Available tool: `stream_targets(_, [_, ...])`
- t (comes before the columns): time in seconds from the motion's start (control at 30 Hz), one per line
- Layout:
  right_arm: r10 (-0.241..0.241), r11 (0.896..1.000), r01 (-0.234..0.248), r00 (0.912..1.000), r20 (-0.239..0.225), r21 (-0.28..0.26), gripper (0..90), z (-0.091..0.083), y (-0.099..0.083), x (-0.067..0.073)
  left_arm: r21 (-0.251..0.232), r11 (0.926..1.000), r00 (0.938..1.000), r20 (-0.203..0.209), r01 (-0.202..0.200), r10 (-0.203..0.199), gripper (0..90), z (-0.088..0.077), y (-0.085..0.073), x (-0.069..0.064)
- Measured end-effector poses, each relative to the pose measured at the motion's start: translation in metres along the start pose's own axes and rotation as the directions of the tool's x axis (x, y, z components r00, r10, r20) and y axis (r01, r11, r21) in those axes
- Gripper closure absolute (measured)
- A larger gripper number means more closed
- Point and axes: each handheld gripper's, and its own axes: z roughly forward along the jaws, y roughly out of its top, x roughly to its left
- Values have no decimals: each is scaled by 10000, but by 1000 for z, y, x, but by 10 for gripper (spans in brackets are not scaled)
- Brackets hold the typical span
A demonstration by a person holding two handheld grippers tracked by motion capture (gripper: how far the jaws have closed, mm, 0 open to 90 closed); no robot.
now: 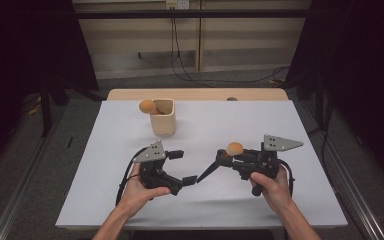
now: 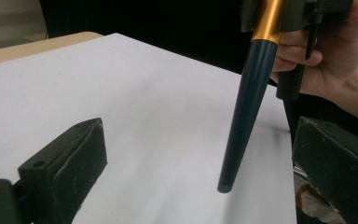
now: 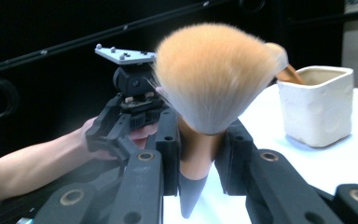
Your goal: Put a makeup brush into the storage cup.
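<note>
High view looks down over the white table (image 1: 280, 130); both close gripper views share its makeup brush (image 2: 247, 116).

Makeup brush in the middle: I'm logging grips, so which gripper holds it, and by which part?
The right gripper is shut on the makeup brush, clamped at its gold ferrule below the bristles. The left gripper is open, holding nothing.
</note>
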Motion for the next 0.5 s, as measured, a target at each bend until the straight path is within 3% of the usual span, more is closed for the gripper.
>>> stream_targets(0.3, [-45, 9966, 50, 10000, -56, 821, 730, 2, 10, -2, -26, 9998, 9998, -2, -189, 189, 19, 2, 0, -2])
stream_targets(0.5, [-138, 9845, 94, 9996, 238, 1751, 731, 7, 19, -2, 25, 9998, 9998, -74, -184, 184, 20, 4, 0, -2])
